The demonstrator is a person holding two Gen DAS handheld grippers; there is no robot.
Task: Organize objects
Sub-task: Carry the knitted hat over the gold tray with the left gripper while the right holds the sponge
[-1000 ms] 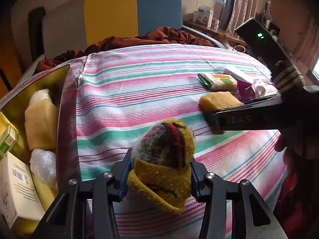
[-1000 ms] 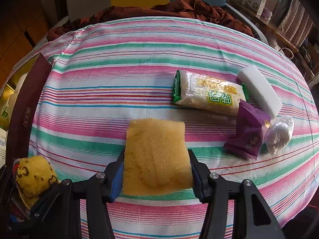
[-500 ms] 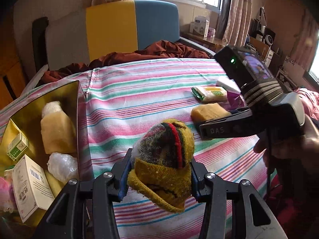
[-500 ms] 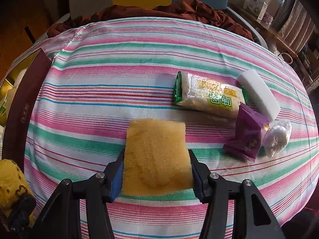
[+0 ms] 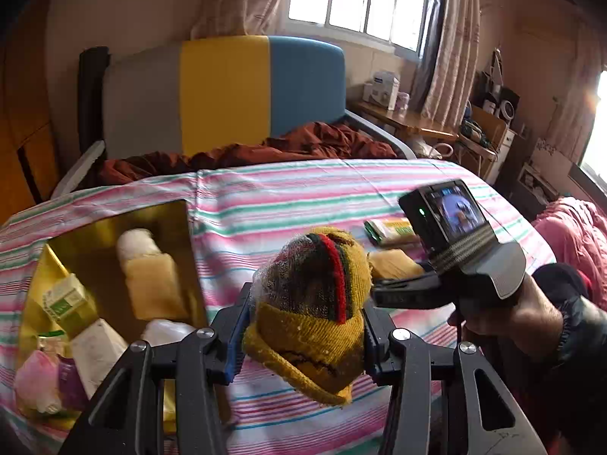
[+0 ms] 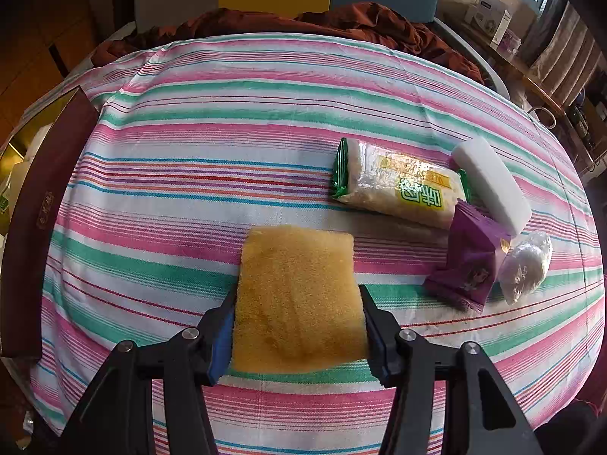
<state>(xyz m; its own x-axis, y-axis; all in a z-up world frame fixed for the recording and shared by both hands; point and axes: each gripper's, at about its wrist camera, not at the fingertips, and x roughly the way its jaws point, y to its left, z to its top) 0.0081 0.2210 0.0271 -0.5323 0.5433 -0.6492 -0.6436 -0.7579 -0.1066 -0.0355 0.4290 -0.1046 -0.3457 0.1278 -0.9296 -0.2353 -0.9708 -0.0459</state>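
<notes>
**Gripping a hat and a sponge**

Clamping the knitted hat (image 5: 315, 303), the left gripper (image 5: 303, 337) held it mid-frame, right of the gold box (image 5: 114, 223). The right gripper (image 6: 297, 326) pinched the yellow sponge (image 6: 297, 295) at lower centre on the striped cloth (image 6: 227, 144).

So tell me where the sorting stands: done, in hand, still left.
Done: the gold-lined box already holds a yellow sponge block, small cartons and wrapped items. In hand: the left gripper grips a mustard knitted striped sock bundle; the right gripper clamps a yellow sponge pad. Left on the striped cloth: green-ended snack pack, white foam block, purple sachet, clear-wrapped ball.
</notes>
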